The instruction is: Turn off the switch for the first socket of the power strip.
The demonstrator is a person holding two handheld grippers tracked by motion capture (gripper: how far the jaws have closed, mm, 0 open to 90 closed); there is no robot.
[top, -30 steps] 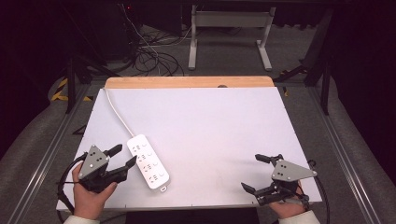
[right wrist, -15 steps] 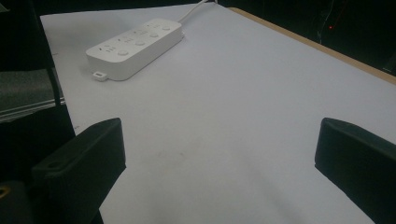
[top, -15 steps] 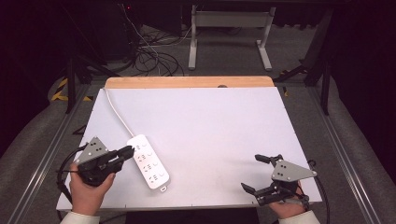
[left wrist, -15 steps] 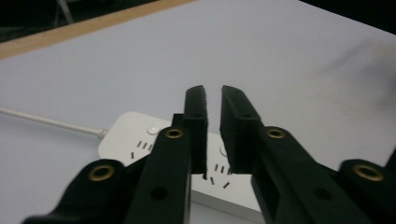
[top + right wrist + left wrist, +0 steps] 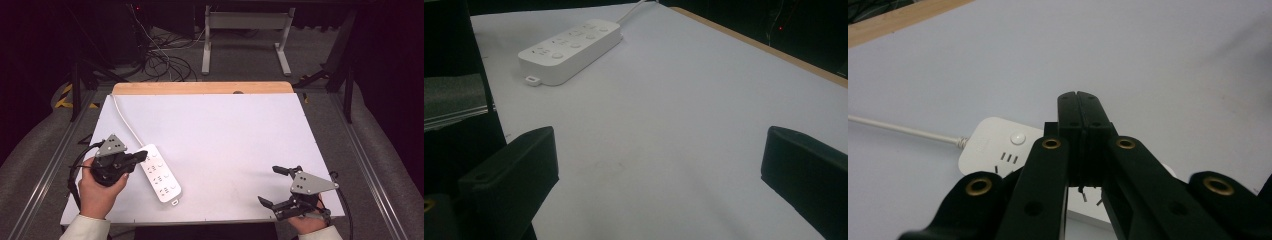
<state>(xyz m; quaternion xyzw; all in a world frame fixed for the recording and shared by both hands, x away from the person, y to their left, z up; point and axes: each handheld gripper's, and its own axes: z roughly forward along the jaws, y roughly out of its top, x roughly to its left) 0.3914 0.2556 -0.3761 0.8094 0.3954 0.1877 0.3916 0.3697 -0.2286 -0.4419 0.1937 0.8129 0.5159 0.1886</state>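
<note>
White covering spreads over the worktop (image 5: 225, 130), with a wooden strip along its far edge and dark floor beyond. Nearest the person, at the front right corner, the right gripper (image 5: 280, 186) rests in a hand with its jaws spread wide apart and nothing between them. To the left of it, well apart, lies a white power strip (image 5: 161, 173), set at a slant near the front left part of the worktop. No brand or lettering can be read on it; only socket slots and a round button show. The left gripper (image 5: 143, 154) hovers at the strip's far end, jaws pressed together and empty, tips just over the strip. Beyond that end, the strip's white cord (image 5: 125, 120) runs toward the wooden strip.
</note>
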